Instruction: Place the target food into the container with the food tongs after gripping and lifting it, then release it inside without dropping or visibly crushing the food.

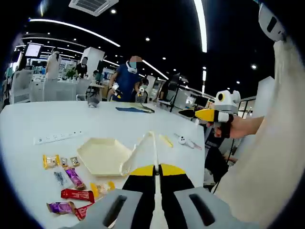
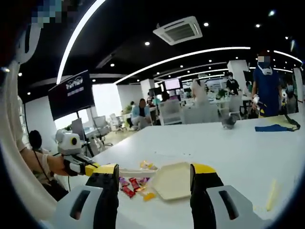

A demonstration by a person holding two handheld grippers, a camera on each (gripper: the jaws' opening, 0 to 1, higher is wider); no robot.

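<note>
No brand or lettering can be read on any wrapper; the wall screen (image 2: 70, 95) carries writing too small to make out.

In the left gripper view, the left hand-held gripper (image 1: 155, 168) has its yellow-tipped jaws pressed together on the handle of the clear food tongs (image 1: 142, 150), which reach toward 12 o'clock over the white table (image 1: 71, 119). The tong tips lie at the 3 o'clock edge of the cream hexagonal container (image 1: 103, 156). Small wrapped snacks (image 1: 71, 186) lie on the table at 7 o'clock from the container: yellow, purple, red and clear packets, well apart from the tongs. A white power strip (image 1: 58, 138) sits at 10 o'clock.

In the right gripper view, the right hand-held gripper (image 2: 155, 179) stands wide open and empty, the container (image 2: 172, 180) between its jaws and snacks (image 2: 133, 185) at its 9 o'clock.
</note>
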